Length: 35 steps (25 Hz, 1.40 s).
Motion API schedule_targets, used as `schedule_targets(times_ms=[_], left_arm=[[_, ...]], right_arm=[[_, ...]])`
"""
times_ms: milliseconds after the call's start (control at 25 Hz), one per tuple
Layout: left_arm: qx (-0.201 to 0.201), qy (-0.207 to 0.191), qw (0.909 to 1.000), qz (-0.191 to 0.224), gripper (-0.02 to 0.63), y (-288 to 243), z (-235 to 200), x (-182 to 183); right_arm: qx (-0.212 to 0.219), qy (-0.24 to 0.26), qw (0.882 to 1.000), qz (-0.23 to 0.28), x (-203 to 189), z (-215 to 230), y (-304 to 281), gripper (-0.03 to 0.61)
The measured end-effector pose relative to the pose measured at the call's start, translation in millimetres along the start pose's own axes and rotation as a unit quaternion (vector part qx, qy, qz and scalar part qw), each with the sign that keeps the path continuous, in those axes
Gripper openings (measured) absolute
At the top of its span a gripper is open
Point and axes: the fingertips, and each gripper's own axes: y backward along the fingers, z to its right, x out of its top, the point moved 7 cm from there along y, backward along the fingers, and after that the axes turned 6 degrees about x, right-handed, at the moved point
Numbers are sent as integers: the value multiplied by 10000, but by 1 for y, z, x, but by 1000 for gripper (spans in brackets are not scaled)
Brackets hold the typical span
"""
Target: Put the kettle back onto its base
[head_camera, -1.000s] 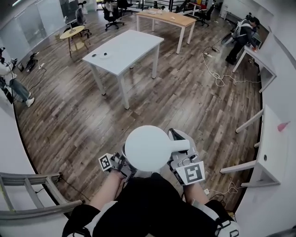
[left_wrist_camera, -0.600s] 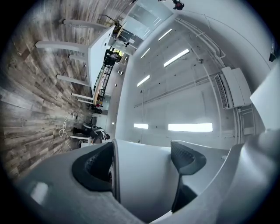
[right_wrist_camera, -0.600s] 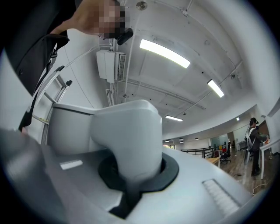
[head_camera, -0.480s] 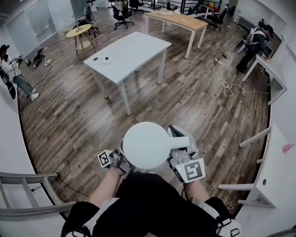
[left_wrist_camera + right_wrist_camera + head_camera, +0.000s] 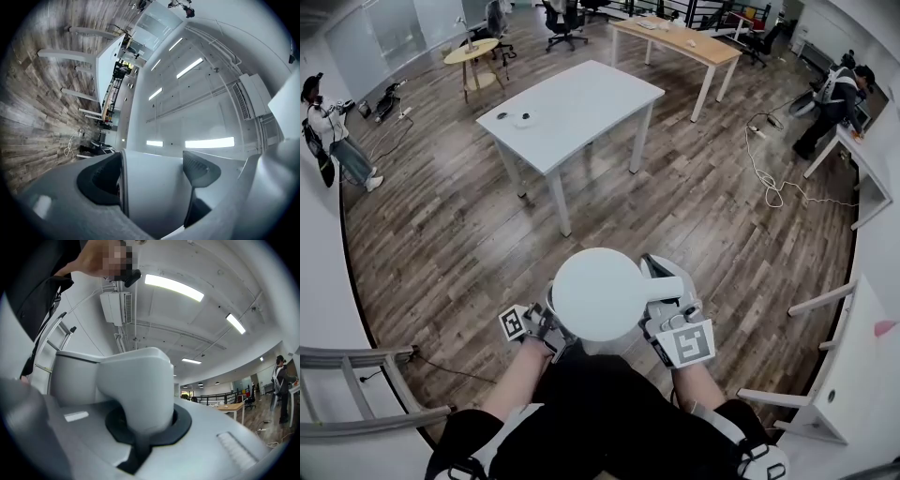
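Both grippers clamp the round white plastic kettle (image 5: 598, 295), held at the person's waist: left gripper (image 5: 542, 326) on its body, right gripper (image 5: 664, 317) on its handle (image 5: 136, 394); transport step; next, find the base, probably on the white rectangular table (image 5: 591, 94).

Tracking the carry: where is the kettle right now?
Head view, bottom centre: the kettle is held between the left tongs and right tongs, over wooden floor, short of the white table.

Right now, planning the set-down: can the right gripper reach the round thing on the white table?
Probably not yet. The right gripper holds the kettle close to the person's body, and a stretch of floor separates it from the white table with the round thing.
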Motion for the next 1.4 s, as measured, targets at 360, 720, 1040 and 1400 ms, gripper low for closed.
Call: schedule_targets(times_ms=[360, 720, 1040, 1400], left_arm=[[26, 12, 9999, 115, 422, -27, -12, 89], [-178, -103, 9995, 232, 422, -42, 2, 188], [-148, -69, 9990, 408, 422, -36, -1, 236], [-89, -153, 9975, 689, 422, -48, -10, 295]], right_arm=[[93, -95, 9999, -64, -28, 20, -94, 5], [349, 49, 9994, 18, -36, 14, -198, 5], [491, -23, 9988, -51, -57, 7, -249, 5], [675, -49, 9977, -78, -86, 27, -315, 5]])
